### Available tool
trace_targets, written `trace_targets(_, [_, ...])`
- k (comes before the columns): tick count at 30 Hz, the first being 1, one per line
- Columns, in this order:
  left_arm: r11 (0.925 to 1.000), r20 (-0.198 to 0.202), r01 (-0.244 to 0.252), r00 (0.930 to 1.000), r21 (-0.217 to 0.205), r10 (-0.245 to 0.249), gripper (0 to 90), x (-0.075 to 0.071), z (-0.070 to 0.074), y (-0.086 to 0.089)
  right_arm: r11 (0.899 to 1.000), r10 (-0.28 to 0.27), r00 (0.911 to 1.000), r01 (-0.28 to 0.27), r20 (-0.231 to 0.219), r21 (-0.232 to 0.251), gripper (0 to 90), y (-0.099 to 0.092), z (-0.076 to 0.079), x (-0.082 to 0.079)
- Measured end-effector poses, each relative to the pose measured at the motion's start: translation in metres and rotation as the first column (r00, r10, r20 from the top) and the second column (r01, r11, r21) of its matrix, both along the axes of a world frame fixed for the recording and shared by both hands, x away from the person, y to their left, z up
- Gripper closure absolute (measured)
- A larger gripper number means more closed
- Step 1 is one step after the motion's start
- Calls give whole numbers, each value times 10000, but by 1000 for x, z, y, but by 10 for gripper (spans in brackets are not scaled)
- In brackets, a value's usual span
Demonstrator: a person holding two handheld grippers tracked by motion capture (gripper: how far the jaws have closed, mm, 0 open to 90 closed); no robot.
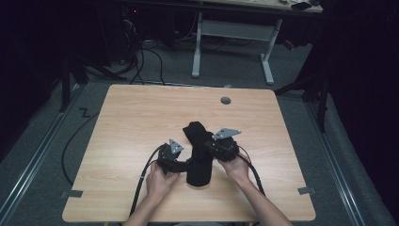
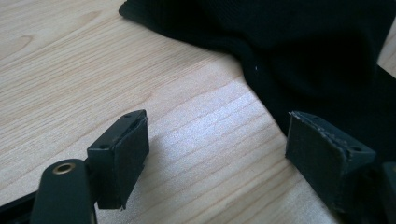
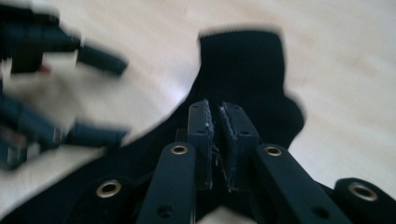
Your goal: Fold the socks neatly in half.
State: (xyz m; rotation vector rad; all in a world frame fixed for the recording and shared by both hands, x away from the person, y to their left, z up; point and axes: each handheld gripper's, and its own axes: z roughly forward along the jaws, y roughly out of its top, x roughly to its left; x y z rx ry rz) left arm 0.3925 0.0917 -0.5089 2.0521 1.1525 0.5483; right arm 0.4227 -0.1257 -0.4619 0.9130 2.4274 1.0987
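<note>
Both tongs meet one black sock [image 1: 199, 153] (right seemingly shut).

The sock [image 1: 199, 153] lies on the table [image 1: 131, 117], between both claws.

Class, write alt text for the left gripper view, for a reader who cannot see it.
The left gripper has its two black jaws wide apart over a light wooden table, nothing between them. A black sock lies across the top right, its edge by the right-hand jaw.
</note>
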Motion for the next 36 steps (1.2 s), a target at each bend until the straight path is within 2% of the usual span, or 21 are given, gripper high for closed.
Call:
trace_targets(1, [10000,5,-10,10000,-18,10,218,0,0,0,10000,-3,10000,2,-100,-96,797,-1,-6,-2])
trace_targets(3, [10000,6,-10,10000,-16,10,218,0,0,0,9999,-49,9998,46,-187,-131,669,-3,-14,-4])
trace_targets(4, [10000,6,-10,10000,-16,10,218,0,0,0,9999,-49,9998,46,-187,-131,669,-3,-14,-4])
trace_targets(5, [10000,8,-14,10000,-21,14,218,0,0,0,9996,-86,9996,93,-258,270,593,-9,-20,-6])
trace_targets(10, [10000,2,-6,10000,0,6,217,0,0,0,9995,58,9997,-50,-257,323,540,-16,-22,-15])
trace_targets(11, [10000,-8,-5,10000,3,5,218,0,0,0,9998,68,9995,-62,-294,204,540,-16,-23,-14])
trace_targets(13, [10000,-3,-18,10000,-12,18,218,0,0,0,10000,18,9993,-19,-382,-24,576,-15,-28,-10])
trace_targets(15, [10000,-8,-11,10000,5,11,218,0,0,0,9998,-25,9990,16,-449,-201,716,-14,-33,-5])
trace_targets(18, [10000,-8,-9,10000,5,9,218,0,0,0,9998,7,9992,-16,-406,-207,890,-13,-34,-2])
trace_targets(24, [10000,-2,-24,10000,-12,24,217,0,0,0,9999,133,9999,-133,8,-30,900,-15,-14,-5])
trace_targets(28, [10000,-4,-24,10000,-16,24,218,0,0,0,9993,183,9998,-185,54,339,900,-16,-1,-5])
trace_targets(33, [10000,-4,-24,10000,-16,24,218,0,0,0,9979,160,9997,-170,166,620,900,-8,21,-5])
trace_targets(36, [10000,-11,-18,10000,-9,18,218,0,0,-1,9977,-21,9998,7,211,685,900,0,36,2])
